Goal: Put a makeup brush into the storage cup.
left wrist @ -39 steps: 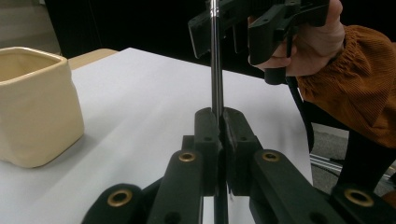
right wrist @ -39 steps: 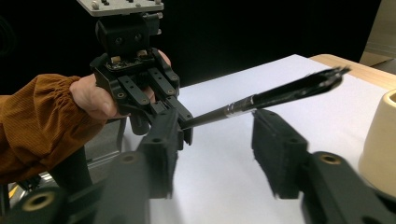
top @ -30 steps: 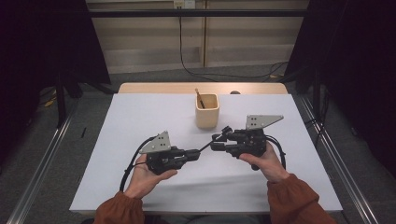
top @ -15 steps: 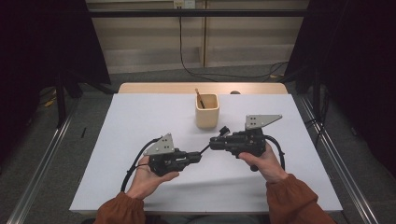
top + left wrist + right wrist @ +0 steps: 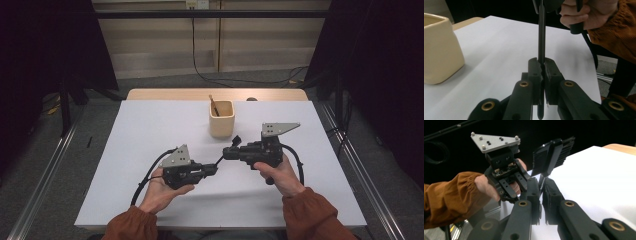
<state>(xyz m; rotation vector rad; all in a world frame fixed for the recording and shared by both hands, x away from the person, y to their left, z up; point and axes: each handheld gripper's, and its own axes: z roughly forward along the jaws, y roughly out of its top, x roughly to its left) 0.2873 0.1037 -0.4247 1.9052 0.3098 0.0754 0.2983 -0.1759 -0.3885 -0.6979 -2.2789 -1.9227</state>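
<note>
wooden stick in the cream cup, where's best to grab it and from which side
Grip the top end of the wooden stick, the part poking above the rim of the cup. Come down from above: it leans in the cup's far left corner, and the walls block its lower length.

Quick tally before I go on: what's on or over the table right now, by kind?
Cream cup: 1
Brown stick standing in the cup: 1
Black comb-like tool held between both grippers: 1
Handheld grippers: 2, left gripper and right gripper
Total: 5
</note>
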